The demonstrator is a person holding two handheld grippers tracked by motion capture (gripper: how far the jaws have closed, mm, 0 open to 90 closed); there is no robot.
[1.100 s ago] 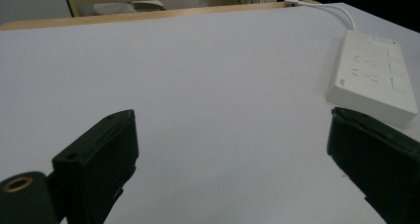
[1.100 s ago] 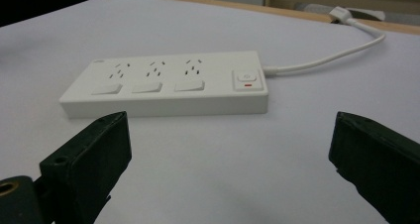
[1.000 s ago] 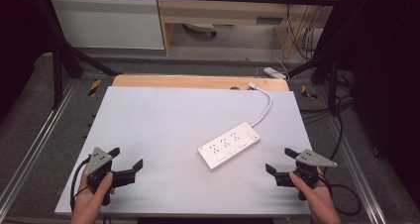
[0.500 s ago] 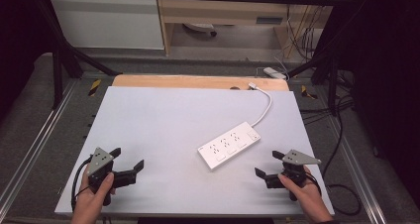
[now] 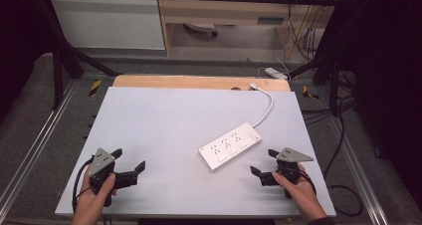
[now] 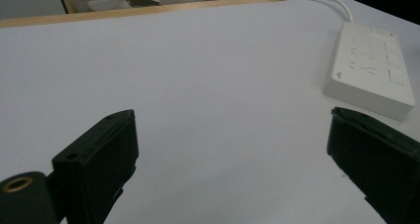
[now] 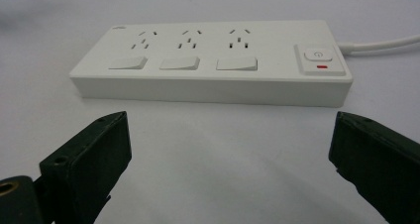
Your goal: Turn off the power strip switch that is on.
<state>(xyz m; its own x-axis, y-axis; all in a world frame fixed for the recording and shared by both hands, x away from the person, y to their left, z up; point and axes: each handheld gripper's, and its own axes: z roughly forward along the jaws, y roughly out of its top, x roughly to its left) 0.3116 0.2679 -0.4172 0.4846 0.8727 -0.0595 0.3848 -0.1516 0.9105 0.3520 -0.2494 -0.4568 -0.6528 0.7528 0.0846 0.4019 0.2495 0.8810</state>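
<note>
Two empty grippers over a white tabletop

At lower frame the left gripper [image 5: 125,167] and right gripper [image 5: 264,165] gaped wide, holding nothing; the power strip [image 5: 231,145] lay right of centre on the white table [image 5: 164,120], before a wooden edge [image 5: 199,82] and grey floor [image 5: 30,110].

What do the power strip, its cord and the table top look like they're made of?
Power strip: looks like hard white plastic, smooth and matte, with moulded edges and rocker switches. Cord: likely rubbery white plastic sheathing, since it curves loosely. Table top: a flat pale matte sheet, possibly laminate; the far strip looks like wood, tan and bare.
</note>
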